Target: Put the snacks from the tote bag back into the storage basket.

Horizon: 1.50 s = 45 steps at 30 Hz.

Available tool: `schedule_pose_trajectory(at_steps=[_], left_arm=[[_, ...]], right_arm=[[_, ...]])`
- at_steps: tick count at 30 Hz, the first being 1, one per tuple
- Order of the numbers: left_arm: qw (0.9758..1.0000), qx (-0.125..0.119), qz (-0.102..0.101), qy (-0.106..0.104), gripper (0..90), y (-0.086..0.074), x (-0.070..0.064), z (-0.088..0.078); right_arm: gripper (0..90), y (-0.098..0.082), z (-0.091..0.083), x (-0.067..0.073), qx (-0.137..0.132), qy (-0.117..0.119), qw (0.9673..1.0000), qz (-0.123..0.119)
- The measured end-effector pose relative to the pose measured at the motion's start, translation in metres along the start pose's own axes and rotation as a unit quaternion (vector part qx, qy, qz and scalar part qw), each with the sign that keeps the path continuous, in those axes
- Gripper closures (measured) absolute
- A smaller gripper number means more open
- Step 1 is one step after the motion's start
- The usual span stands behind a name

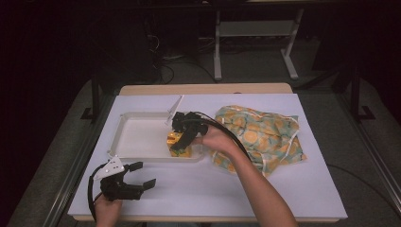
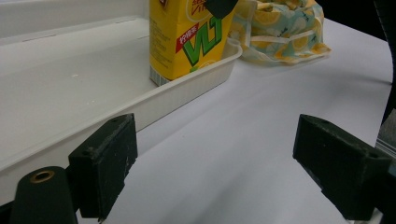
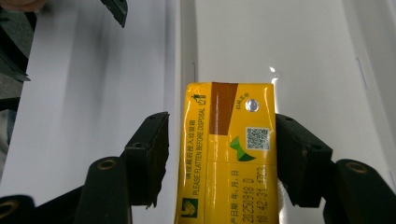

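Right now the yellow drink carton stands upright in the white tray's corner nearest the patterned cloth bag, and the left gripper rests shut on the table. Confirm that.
Not quite. The yellow drink carton does stand in the white tray corner beside the patterned cloth bag, but the left gripper is open, not shut: the left gripper view shows its jaws wide apart with nothing between them.

We count one yellow drink carton (image 1: pixel 178 143), one white tray (image 1: pixel 137 137), one lemon-print cloth bag (image 1: pixel 265 137), one white sheet (image 1: pixel 283 189) covering the bench, and two handheld grippers: left gripper (image 1: pixel 142 176), right gripper (image 1: pixel 182 142).
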<state>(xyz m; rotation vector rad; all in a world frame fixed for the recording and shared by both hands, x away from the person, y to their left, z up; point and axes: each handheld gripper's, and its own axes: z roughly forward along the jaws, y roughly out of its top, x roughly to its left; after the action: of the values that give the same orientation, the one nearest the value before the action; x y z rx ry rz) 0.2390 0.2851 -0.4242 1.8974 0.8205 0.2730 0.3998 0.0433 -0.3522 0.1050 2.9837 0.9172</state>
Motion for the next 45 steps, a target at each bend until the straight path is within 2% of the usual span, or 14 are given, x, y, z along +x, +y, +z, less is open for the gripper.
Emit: schedule_pose_trajectory(at_steps=[5,10,13,17,24,28,37,45], left_arm=[[1.0000,0.000,0.000,0.000,13.4,0.000,-0.001,0.000],[1.0000,0.003,0.004,-0.001,13.4,0.000,0.000,0.000],[1.0000,0.002,0.003,0.002,13.4,0.000,0.002,-0.001],[1.0000,0.000,-0.003,0.005,13.4,0.000,0.002,-0.002],[1.0000,0.003,0.003,0.003,13.4,0.000,0.002,0.000],[1.0000,0.001,0.003,0.003,13.4,0.000,0.002,-0.001],[1.0000,0.004,0.005,0.005,13.4,-0.001,0.002,-0.001],[1.0000,0.001,-0.003,0.005,13.4,-0.001,0.001,0.000]], right_arm=[[37.4,0.001,-0.003,0.002,-0.001,-0.004,1.0000,0.002],[36.0,-0.003,-0.012,0.003,-0.014,-0.012,0.9998,0.010],[33.8,-0.006,-0.018,0.004,-0.019,-0.022,0.9995,0.015],[33.8,-0.011,-0.025,0.004,-0.025,-0.023,0.9991,0.024],[31.9,-0.022,-0.041,0.003,-0.042,-0.031,0.9975,0.046],[31.7,-0.032,-0.049,0.004,-0.055,-0.048,0.9961,0.051],[30.9,-0.046,-0.062,0.006,-0.066,-0.059,0.9943,0.060],[29.5,-0.059,-0.070,0.007,-0.068,-0.063,0.9930,0.073]])
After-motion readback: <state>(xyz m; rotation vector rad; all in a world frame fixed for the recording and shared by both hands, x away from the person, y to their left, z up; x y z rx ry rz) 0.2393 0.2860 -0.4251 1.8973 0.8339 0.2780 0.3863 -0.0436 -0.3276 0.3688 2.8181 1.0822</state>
